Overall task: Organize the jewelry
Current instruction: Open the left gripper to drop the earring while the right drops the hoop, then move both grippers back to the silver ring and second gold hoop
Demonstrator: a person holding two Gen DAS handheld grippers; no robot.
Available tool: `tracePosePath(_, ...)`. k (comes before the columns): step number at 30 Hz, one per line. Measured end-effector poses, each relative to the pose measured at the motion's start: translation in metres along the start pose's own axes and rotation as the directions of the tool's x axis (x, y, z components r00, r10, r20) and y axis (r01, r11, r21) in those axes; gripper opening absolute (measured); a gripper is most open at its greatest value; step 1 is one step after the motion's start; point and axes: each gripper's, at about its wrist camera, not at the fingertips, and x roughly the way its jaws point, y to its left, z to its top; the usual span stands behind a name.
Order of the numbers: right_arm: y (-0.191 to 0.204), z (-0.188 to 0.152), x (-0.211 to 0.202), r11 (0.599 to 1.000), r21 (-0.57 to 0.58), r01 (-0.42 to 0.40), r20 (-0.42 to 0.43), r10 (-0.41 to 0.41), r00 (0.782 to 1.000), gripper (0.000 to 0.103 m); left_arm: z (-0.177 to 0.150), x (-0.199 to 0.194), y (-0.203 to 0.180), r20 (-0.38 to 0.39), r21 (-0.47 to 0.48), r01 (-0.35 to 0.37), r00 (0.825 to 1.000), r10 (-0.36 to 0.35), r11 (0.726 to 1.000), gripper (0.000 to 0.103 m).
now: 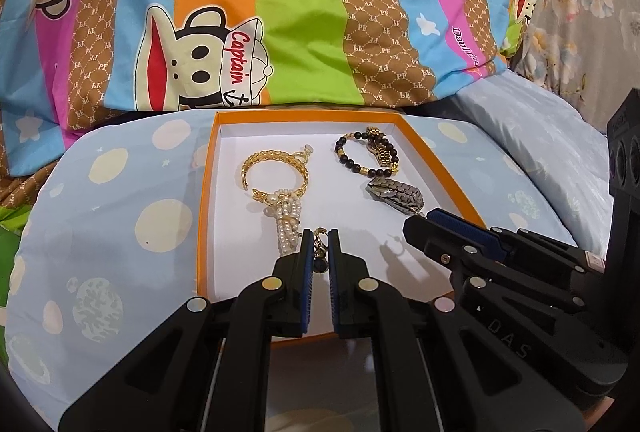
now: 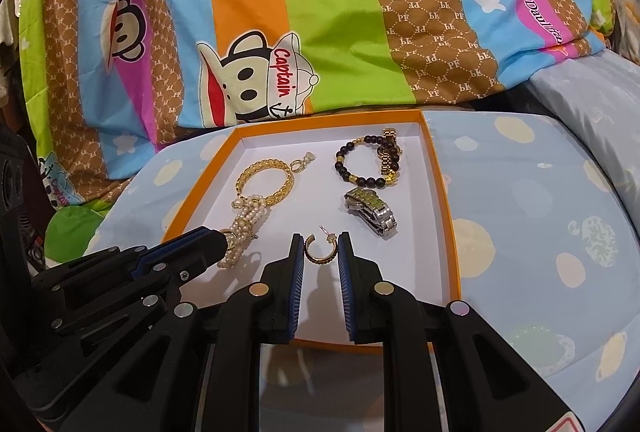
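left wrist view: the left gripper (image 1: pixel 320 238) reaches up from the bottom centre of the frame, angled downward over the near part of an orange box (image 1: pixel 208 168). its fingers are almost fully together, pinching a small gold earring with a dark drop (image 1: pixel 321 256) between the blue pads. the right gripper (image 1: pixel 418 218) enters from the lower right, its tip near a silver watch (image 1: pixel 396 194).

right wrist view: the right gripper (image 2: pixel 320 246) rises from the bottom centre, also angled downward, fingers narrowly apart and closed on a gold hoop earring (image 2: pixel 318 248), which stands upright between the pads. the left gripper (image 2: pixel 222 234) comes in from the lower left, its tip beside a pearl bracelet (image 2: pixel 240 228).

box contents: the white floor of the orange box holds a gold chain bracelet (image 2: pixel 266 178) at centre left, touching the pearl bracelet below it; a dark bead bracelet (image 2: pixel 366 162) at upper right with a gold watch (image 2: pixel 386 148) lying across it; and the silver watch just below these. the box rests on a pale blue spotted cushion (image 2: pixel 540 224), in front of a striped cartoon-print quilt (image 2: pixel 320 12).
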Motion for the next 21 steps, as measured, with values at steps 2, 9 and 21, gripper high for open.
tracePosePath(2,0.0,-0.001,0.001,1.0,-0.002,-0.008,-0.003,0.008,1.0,0.017,-0.001,0.001,0.001,-0.002,-0.005,0.003,1.0,-0.003,1.0,0.007)
tracePosePath(9,-0.003,0.001,-0.004,1.0,0.016,-0.018,0.032,0.017,0.999,0.031,-0.001,0.0,0.003,0.019,-0.008,-0.002,1.0,0.002,1.0,0.018)
tracePosePath(21,0.002,-0.008,-0.099,0.998,0.008,-0.066,0.143,0.064,0.988,0.041,0.003,-0.082,0.029,0.126,-0.049,-0.036,0.991,0.042,0.998,0.036)
